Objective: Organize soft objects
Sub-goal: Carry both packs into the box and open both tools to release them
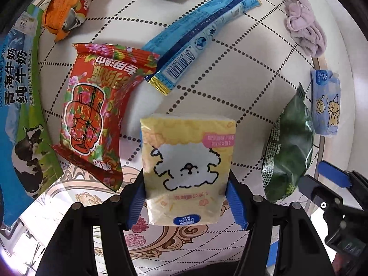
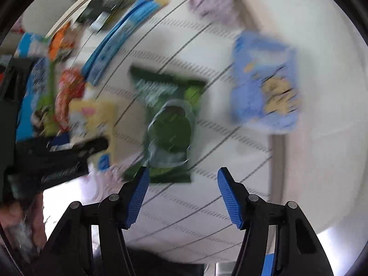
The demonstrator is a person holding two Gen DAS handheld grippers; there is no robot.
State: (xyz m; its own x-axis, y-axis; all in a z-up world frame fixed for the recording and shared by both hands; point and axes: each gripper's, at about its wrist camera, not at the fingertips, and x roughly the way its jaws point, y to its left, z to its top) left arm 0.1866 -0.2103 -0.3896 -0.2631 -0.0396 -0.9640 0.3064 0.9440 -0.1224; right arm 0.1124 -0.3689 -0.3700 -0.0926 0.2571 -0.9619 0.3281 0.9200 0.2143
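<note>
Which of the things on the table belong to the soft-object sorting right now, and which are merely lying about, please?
In play: yellow tissue pack, clamped in the left gripper; right gripper, open.

Lying about: red snack bag, blue packet, green bag, purple cloth.

Our left gripper [image 1: 186,197] reaches forward along the middle of its view, its two black arms spread low in the frame and both blue pads [image 1: 237,203] pressed flat against the sides of what it grips, one on the left and one on the right. Our right gripper [image 2: 183,194] shows from its own camera with the jaws standing wide apart, blue pads [image 2: 230,199] facing each other across a bare gap, nothing between them. That view is heavily smeared. From the left camera our right gripper [image 1: 333,179] appears at the near right edge, its blue pad pointing leftward. From the right camera our left gripper [image 2: 76,151] sits at the left, a dark blurred shape.
</note>
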